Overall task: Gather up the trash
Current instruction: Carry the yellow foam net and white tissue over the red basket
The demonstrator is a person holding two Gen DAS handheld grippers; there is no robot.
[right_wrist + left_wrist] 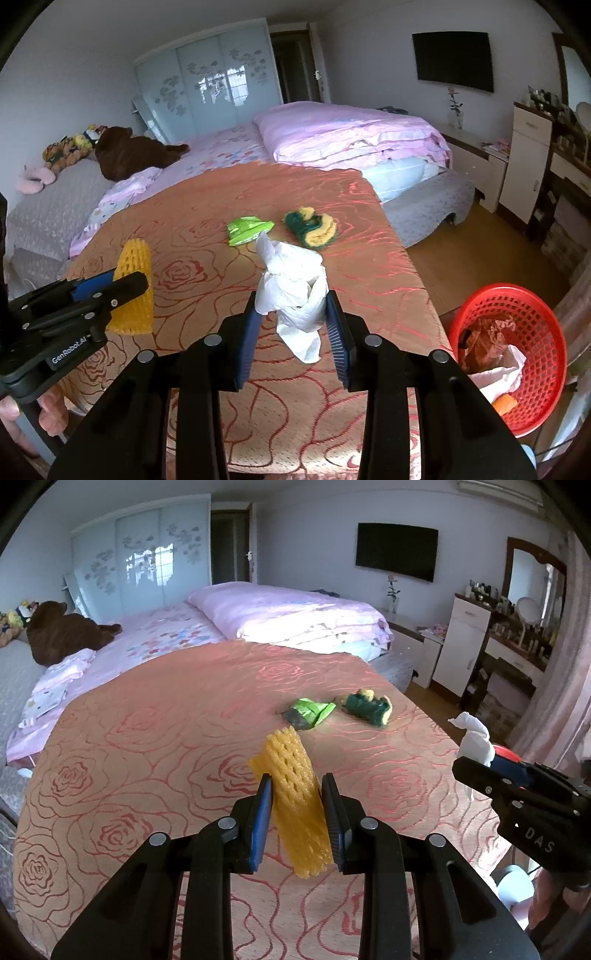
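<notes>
My left gripper is shut on a yellow foam fruit net and holds it above the rose-patterned table; both also show in the right wrist view, the net at the left. My right gripper is shut on a crumpled white tissue, also seen at the right of the left wrist view. A green wrapper and a green-and-yellow scrubber lie on the far part of the table.
A red mesh basket holding brown and white trash stands on the floor right of the table. A bed with pink bedding lies beyond the table. A dresser with mirror is at the right wall.
</notes>
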